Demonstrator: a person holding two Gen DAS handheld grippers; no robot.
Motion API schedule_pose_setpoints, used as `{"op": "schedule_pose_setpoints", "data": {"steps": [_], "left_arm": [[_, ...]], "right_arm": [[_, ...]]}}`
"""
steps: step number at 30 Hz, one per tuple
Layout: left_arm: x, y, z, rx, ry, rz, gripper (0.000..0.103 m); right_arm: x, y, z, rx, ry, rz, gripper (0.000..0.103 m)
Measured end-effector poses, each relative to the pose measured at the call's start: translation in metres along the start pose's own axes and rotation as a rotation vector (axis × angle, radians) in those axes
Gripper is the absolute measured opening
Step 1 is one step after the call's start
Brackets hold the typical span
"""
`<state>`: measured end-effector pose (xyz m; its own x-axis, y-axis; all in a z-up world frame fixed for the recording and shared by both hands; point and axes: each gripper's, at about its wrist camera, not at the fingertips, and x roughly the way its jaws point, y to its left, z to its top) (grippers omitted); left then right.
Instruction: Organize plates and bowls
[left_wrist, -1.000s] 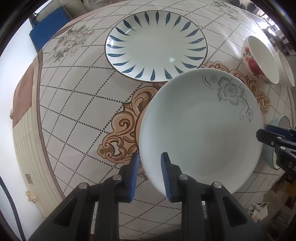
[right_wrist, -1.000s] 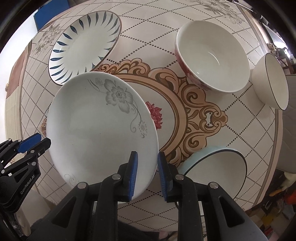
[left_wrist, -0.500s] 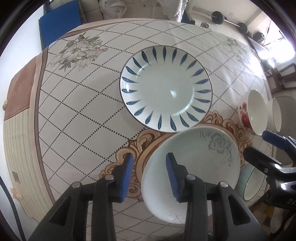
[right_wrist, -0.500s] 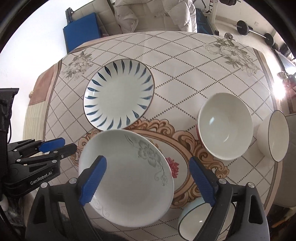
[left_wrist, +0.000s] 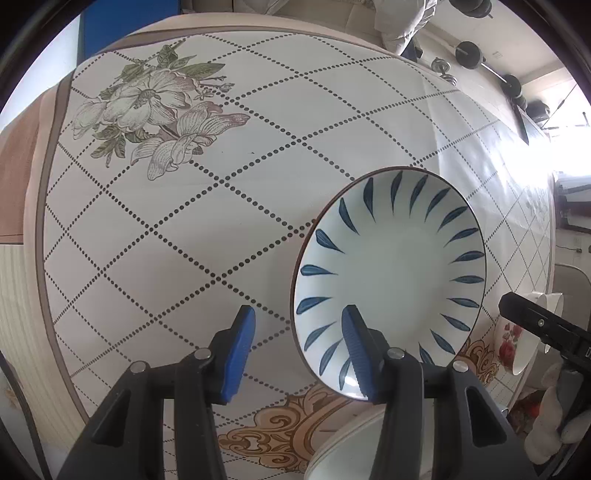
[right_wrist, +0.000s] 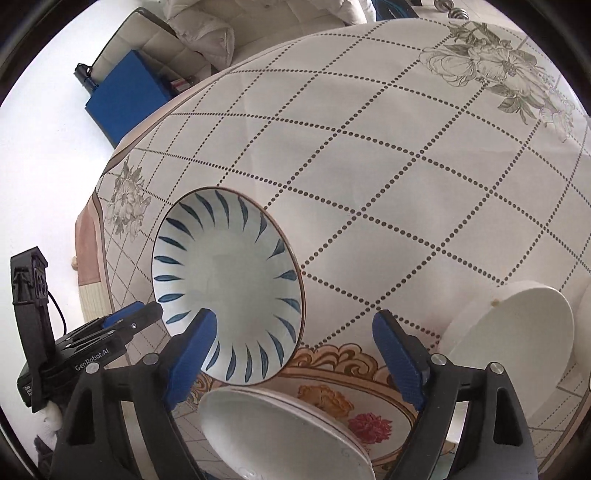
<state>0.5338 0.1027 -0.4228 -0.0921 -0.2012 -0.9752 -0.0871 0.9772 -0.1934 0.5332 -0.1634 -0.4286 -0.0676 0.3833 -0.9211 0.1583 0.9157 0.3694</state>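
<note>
On the surface (left_wrist: 229, 221), covered by a dotted-diamond cloth with printed flowers, the blue-leaf plate (left_wrist: 391, 273) is seen, with its edges free and wide bare cloth beyond it. Around its near rim the left tool (left_wrist: 297, 354) is opening and the right tool (right_wrist: 295, 354), nothing gripped, is closing. A white plate (right_wrist: 280, 428) lies nearer, a bowl (right_wrist: 513, 328) to the right.

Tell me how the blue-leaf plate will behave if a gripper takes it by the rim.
The blue-leaf plate looks like glazed ceramic: probably rigid, and liable to chip if dropped. Its glossy surface suggests that the pads may slip on a shallow rim grip. It is wide and shallow, so held at one edge it will likely sag or pivot; it rests flat on the tablecloth, so rolling seems unlikely.
</note>
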Motion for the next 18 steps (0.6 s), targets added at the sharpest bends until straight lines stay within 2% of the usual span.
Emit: {"op": "schedule_pose_setpoints", "data": {"steps": [1, 3, 7, 9, 11, 14, 16, 18], "left_arm": [[0.004, 0.002, 0.004, -0.003, 0.004, -0.005, 0.046], [0.01, 0.003, 0.01, -0.001, 0.01, -0.009, 0.045], [0.017, 0.0, 0.015, 0.017, 0.012, -0.032, 0.043], [0.021, -0.002, 0.017, 0.033, 0.02, -0.034, 0.035], [0.026, -0.006, 0.021, 0.041, 0.024, -0.032, 0.034], [0.032, -0.009, 0.021, 0.039, 0.032, -0.055, 0.025], [0.033, -0.008, 0.025, 0.038, 0.03, -0.058, 0.022], [0.034, -0.009, 0.026, 0.039, 0.022, -0.057, 0.022]], "right_arm": [[0.005, -0.002, 0.003, 0.013, 0.008, 0.011, 0.074], [0.015, -0.006, 0.01, 0.034, 0.026, 0.027, 0.067], [0.028, -0.005, 0.016, 0.029, 0.053, 0.052, 0.058], [0.032, -0.003, 0.017, 0.019, 0.061, 0.048, 0.053], [0.034, -0.001, 0.017, 0.01, 0.065, 0.04, 0.05], [0.037, -0.001, 0.016, 0.01, 0.076, 0.044, 0.036], [0.039, 0.0, 0.015, -0.005, 0.079, 0.019, 0.013], [0.039, 0.001, 0.013, -0.018, 0.079, 0.009, 0.011]]}}
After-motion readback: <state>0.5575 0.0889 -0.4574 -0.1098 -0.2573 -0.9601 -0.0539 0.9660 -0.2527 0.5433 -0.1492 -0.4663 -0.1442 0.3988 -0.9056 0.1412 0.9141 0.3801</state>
